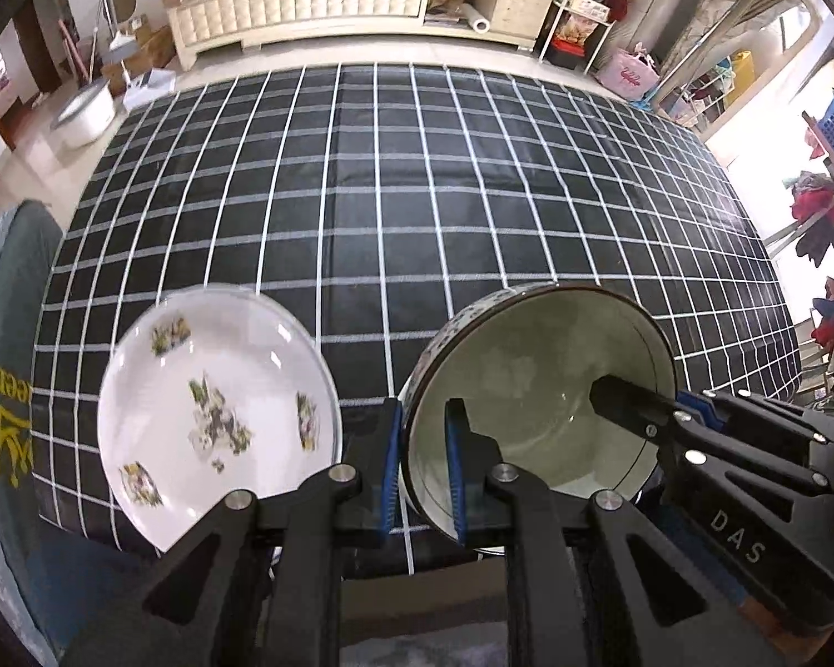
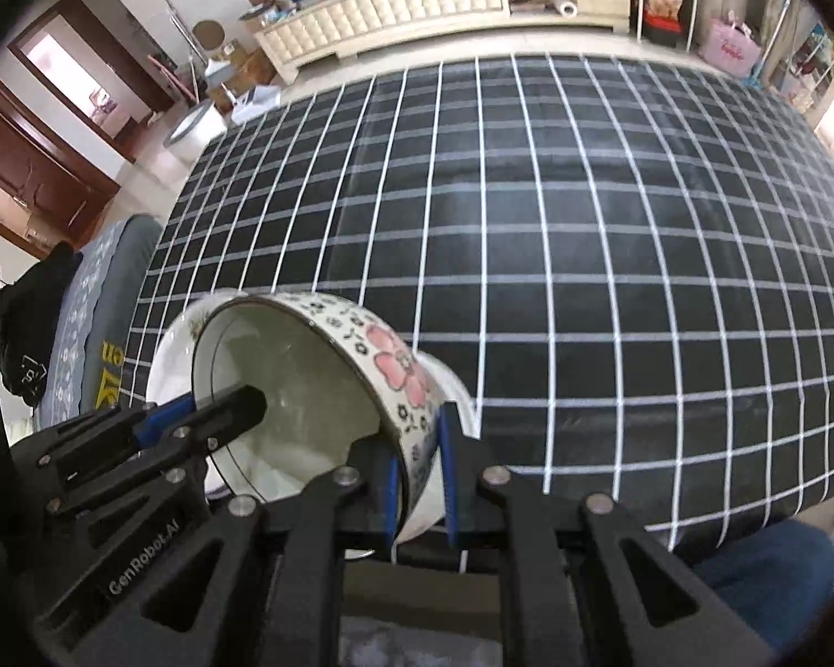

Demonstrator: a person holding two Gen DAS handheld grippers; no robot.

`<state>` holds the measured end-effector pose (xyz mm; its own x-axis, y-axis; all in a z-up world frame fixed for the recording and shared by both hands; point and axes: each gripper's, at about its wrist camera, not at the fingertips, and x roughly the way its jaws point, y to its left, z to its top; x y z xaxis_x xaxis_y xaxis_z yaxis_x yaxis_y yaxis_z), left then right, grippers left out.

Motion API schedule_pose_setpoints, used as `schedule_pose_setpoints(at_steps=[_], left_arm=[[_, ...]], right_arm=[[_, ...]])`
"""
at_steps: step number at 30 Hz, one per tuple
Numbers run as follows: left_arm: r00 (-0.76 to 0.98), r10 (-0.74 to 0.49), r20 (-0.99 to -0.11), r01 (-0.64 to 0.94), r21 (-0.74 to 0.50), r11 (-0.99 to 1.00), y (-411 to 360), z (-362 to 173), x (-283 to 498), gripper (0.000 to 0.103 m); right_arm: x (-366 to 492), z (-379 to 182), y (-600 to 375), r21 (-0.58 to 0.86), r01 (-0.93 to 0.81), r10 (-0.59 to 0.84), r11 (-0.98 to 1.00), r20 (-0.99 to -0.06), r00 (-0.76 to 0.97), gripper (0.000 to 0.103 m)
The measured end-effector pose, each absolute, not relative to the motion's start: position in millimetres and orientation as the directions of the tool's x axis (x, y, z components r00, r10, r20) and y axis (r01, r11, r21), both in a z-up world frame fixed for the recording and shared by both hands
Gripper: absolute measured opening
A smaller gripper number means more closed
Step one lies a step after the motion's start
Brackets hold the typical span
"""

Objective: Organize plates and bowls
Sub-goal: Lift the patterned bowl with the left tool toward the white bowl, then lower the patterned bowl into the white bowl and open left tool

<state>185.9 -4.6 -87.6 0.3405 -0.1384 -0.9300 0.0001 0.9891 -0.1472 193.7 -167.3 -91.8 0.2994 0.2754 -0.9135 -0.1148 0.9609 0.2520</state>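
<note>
Left wrist: both grippers (image 1: pixel 423 469) (image 2: pixel 420 475) clamp the tilted, empty bowl's (image 1: pixel 534 356) rim.

My left gripper (image 1: pixel 423 467) pinches the left wall of the bowl (image 1: pixel 534 389), one finger inside it and one outside. My right gripper (image 2: pixel 420 478) pinches the right wall the same way. The bowl sits tipped between them, at the near edge of the table (image 1: pixel 417 194). The plate (image 1: pixel 217 417) lies just left of the bowl, also near the edge. Behind them the rest of the table stretches away. Past its far side a long cabinet (image 1: pixel 328 0) stands.
</note>
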Motion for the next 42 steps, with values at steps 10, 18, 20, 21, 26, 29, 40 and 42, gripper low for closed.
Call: schedule_pose_setpoints(at_steps=[10,18,20,21,26,29,40,42], left_arm=[[0.293,-0.171,-0.941,-0.006,-0.181,0.983,-6,-110,178,0.013],[0.283,-0.192,-0.940,0.008,-0.198,0.980,-10,-113,185,0.013],[0.282,-0.194,-0.940,0.010,-0.199,0.980,-12,-114,186,0.013],[0.280,-0.196,-0.940,0.009,-0.202,0.979,-12,-115,187,0.013],[0.285,-0.201,-0.937,0.011,-0.207,0.978,-11,-117,186,0.013],[0.287,-0.211,-0.934,0.012,-0.217,0.976,-8,-116,185,0.013],[0.321,-0.222,-0.921,0.044,-0.220,0.974,-10,-106,178,0.019],[0.326,-0.220,-0.919,0.040,-0.219,0.975,-10,-104,177,0.019]], right_arm=[[184,-108,-154,0.227,-0.103,0.246,0.969,-0.937,0.249,0.016],[188,-115,-158,0.184,-0.111,0.205,0.977,-0.951,0.229,0.016],[190,-116,-160,0.190,-0.109,0.210,0.976,-0.951,0.225,0.016],[191,-116,-161,0.196,-0.104,0.215,0.975,-0.951,0.222,0.016],[190,-118,-159,0.179,-0.119,0.202,0.977,-0.953,0.225,0.017],[189,-118,-156,0.161,-0.128,0.188,0.979,-0.954,0.233,0.017],[185,-108,-153,0.094,-0.170,0.139,0.981,-0.952,0.275,0.059],[184,-107,-152,0.093,-0.175,0.139,0.980,-0.951,0.277,0.060]])
